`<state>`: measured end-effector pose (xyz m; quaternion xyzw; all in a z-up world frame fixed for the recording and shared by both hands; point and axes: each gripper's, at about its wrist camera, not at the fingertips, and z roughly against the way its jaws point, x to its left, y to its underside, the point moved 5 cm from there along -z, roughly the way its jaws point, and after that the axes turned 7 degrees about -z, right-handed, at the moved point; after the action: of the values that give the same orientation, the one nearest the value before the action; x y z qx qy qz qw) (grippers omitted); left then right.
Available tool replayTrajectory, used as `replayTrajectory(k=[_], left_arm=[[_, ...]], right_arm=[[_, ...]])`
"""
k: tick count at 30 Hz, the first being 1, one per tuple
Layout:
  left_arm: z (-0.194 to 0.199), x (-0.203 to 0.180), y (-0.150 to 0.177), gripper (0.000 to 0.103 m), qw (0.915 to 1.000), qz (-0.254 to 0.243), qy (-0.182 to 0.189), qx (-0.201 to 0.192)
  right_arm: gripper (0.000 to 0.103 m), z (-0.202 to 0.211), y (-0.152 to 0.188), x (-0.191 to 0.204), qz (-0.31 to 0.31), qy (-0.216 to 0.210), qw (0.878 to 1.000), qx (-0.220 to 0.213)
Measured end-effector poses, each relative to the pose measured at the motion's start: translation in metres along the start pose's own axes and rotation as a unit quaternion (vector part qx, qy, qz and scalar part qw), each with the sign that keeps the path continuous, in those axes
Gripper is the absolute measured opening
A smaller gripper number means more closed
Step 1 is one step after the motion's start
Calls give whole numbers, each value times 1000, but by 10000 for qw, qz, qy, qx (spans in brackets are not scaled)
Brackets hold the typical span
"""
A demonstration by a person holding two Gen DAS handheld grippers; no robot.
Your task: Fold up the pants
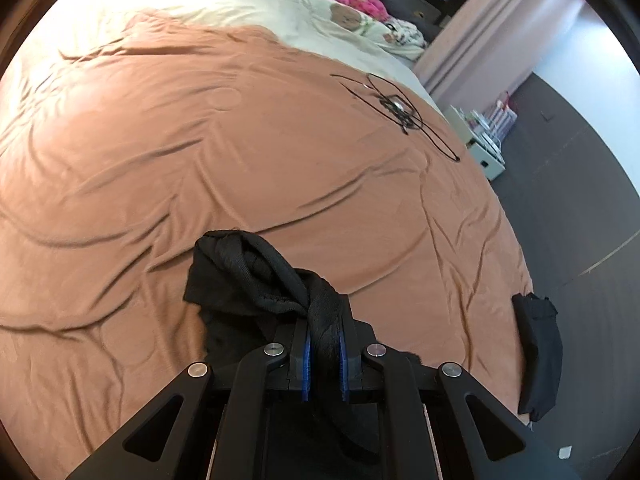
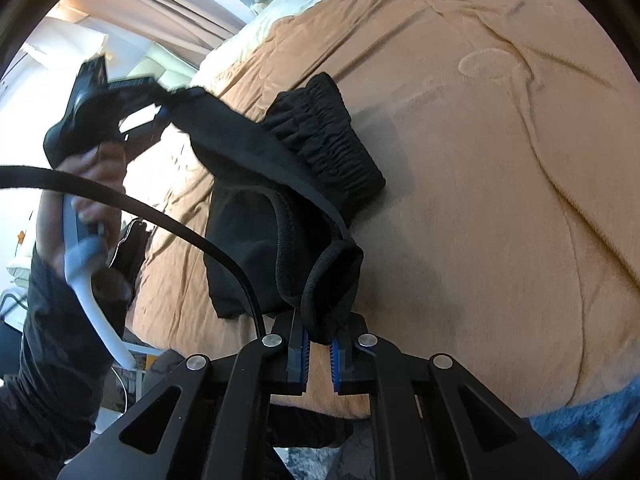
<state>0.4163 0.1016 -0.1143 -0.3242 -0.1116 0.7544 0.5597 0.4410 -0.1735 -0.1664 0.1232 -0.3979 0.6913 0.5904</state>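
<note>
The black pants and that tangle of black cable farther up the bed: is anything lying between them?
Nothing; in the left wrist view only bare orange bedspread separates pants and cable.

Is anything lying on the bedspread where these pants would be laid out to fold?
Nothing visible blocks it. Both grippers already pinch the black pants: the left gripper and the right gripper. The orange bedspread ahead is bare; the tangled black cable lies far off, near the pillows.

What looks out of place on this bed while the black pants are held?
A tangled thin black cable lies loose on the orange-brown quilt, where the folding happens. The black pants hang bunched between the left gripper and the right gripper.
</note>
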Motion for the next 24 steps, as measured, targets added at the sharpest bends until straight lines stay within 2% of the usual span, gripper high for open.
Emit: replayTrajectory(k=[6, 8, 9, 11, 13, 24], left_arm=[[-23, -27, -5, 13, 9993, -263, 92, 251], [-29, -36, -5, 26, 9987, -346, 142, 343], [-30, -38, -4, 29, 9986, -361, 182, 344], [-29, -39, -3, 52, 9985, -366, 215, 333], [-24, -36, -2, 63, 9988, -364, 199, 263], [3, 5, 23, 63, 9982, -391, -158, 423]], right_arm=[[4, -2, 8, -1, -67, -5, 10000, 41], [4, -2, 11, -3, -122, -16, 9999, 62], [4, -2, 13, -3, -147, -17, 9999, 69], [4, -1, 16, -3, -166, -23, 9998, 60], [4, 0, 18, -1, -144, -15, 9999, 29], [3, 0, 30, 7, -114, -8, 9999, 61]])
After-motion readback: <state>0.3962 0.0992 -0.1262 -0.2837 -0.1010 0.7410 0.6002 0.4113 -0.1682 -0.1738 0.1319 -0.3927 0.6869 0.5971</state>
